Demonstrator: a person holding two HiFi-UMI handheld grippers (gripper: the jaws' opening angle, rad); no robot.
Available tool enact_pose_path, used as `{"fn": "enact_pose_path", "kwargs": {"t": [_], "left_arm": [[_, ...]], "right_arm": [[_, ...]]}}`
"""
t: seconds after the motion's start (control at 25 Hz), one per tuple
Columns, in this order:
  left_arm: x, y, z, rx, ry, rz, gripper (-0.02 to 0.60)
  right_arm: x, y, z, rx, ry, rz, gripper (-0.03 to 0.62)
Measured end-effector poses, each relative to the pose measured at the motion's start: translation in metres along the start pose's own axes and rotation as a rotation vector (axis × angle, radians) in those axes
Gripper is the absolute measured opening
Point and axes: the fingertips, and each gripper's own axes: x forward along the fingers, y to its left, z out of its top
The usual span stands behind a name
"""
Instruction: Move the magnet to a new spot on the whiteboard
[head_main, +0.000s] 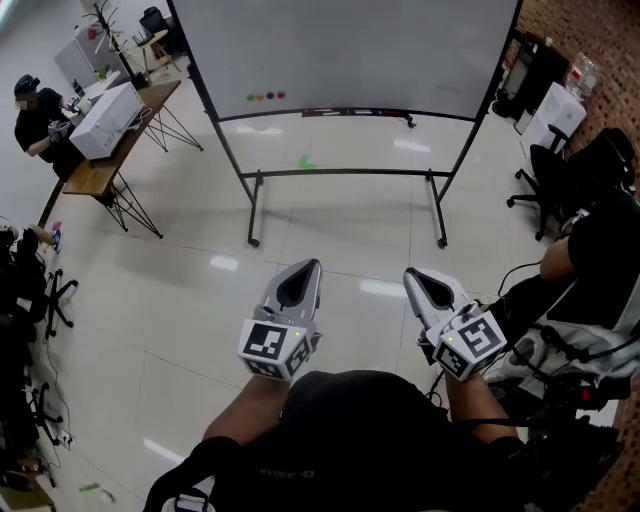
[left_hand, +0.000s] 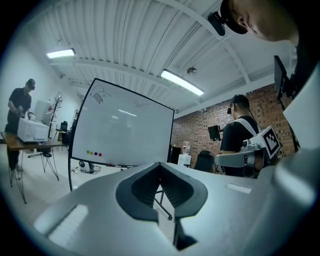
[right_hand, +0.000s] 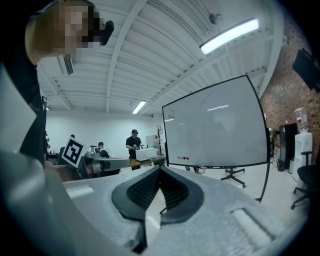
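left gripper (head_main: 300, 276) and right gripper (head_main: 426, 282) hanging pinched closed, empty | small round coloured magnets (head_main: 266, 97) sitting in a row low on white rolling whiteboard (head_main: 350, 50), well apart from both

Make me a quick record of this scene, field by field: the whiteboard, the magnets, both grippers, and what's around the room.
whiteboard: upright on a floor stand, ahead of both grippers
magnets: four small coloured ones in a row, low on the board's left side
left gripper: jaws together, empty, well short of the board
right gripper: jaws together, empty, beside the left one
task state: no magnet touched yet
left of board: desk with a white box, person seated at it
right of board: office chair
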Motion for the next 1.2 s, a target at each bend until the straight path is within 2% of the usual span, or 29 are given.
{"fn": "enact_pose_path", "kwargs": {"t": [0.36, 0.48, 0.8, 1.0, 1.2], "left_arm": [[0.025, -0.059, -0.007, 0.014, -0.026, 0.046, 0.015], [0.025, -0.070, -0.014, 0.018, -0.004, 0.043, 0.015], [0.026, -0.061, -0.018, 0.042, 0.036, 0.005, 0.015], [0.024, -0.037, -0.007, 0.063, 0.040, -0.009, 0.015], [0.024, -0.020, -0.012, 0.058, 0.036, -0.033, 0.015]], "right_arm": [[-0.040, -0.039, -0.004, -0.004, -0.007, 0.075, 0.006], [-0.042, -0.042, -0.011, 0.003, -0.003, 0.086, 0.006], [-0.030, -0.031, -0.011, 0.025, -0.024, 0.066, 0.006], [-0.012, -0.018, -0.004, 0.022, -0.054, 0.042, 0.006], [-0.002, -0.012, -0.008, 0.006, -0.054, 0.006, 0.006]]}}
